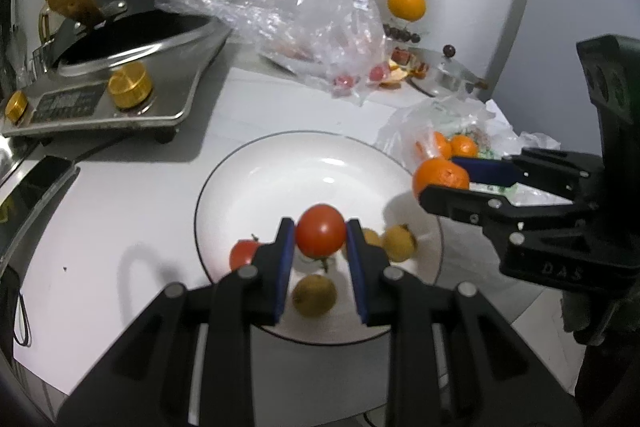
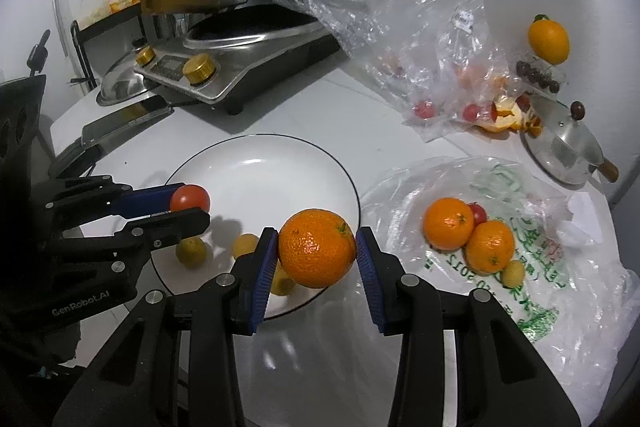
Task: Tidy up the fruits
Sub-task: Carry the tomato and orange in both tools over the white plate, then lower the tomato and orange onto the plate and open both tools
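Between the blue pads of the left gripper (image 1: 321, 237): a small red tomato (image 1: 321, 230), pinched at its widest girth above the white plate (image 1: 280, 163). Thin-skinned, soft, smooth; best held gently. Firmer, dimpled, less slippery: the mandarin (image 2: 317, 247) clamped across its middle by the right gripper (image 2: 317, 259), over the plate's rim.

Each wrist camera looked steeply down along its own fingers, close above the desk (image 1: 120, 211). Both views shared the white plate (image 1: 240, 163) (image 2: 344, 179), and each caught the other gripper at its side.
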The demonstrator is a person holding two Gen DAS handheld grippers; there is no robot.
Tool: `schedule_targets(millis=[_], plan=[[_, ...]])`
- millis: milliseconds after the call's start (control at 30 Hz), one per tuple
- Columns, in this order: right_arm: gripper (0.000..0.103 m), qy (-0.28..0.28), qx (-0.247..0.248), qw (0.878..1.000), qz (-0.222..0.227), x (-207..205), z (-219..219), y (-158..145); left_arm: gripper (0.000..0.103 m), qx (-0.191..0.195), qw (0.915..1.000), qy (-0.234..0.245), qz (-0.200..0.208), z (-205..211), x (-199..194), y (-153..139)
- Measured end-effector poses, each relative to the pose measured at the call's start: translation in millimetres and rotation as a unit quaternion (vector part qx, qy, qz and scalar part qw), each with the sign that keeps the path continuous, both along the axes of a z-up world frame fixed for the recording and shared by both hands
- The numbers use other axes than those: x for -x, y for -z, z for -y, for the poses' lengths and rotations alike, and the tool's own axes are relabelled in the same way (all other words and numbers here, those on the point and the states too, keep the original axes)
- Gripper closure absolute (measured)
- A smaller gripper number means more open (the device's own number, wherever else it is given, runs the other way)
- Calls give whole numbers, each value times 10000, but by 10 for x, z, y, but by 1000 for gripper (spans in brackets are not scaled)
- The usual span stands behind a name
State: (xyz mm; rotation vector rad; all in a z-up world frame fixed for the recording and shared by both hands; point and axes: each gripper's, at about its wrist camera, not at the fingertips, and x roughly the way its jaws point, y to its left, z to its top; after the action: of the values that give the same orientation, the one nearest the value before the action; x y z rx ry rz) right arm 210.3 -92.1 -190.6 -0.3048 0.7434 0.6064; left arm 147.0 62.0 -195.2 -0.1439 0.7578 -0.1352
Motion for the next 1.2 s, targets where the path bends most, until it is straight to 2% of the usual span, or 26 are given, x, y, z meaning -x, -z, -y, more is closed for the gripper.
schedule_targets(millis=[400,800,967,1067,1200], plan=[[61,-33,47,9997,-230,-160,-201,206,77,-115,9999,37,-94,-91,-98,114],[61,-34,131,9993,-358,-273,-303,343,75,-245,9993,241,-114,-7,-174,137],[61,-16,134,9992,-379,-276,-300,342,75,-214,9994,200,-158,-18,-185,132],[60,-38,124,9993,-364,-269,-302,334,70,-230,9994,161,-185,-16,-180,132],[55,-47,74,9996,-285,-240,-278,283,70,-278,9994,146,-159,6,-155,100]])
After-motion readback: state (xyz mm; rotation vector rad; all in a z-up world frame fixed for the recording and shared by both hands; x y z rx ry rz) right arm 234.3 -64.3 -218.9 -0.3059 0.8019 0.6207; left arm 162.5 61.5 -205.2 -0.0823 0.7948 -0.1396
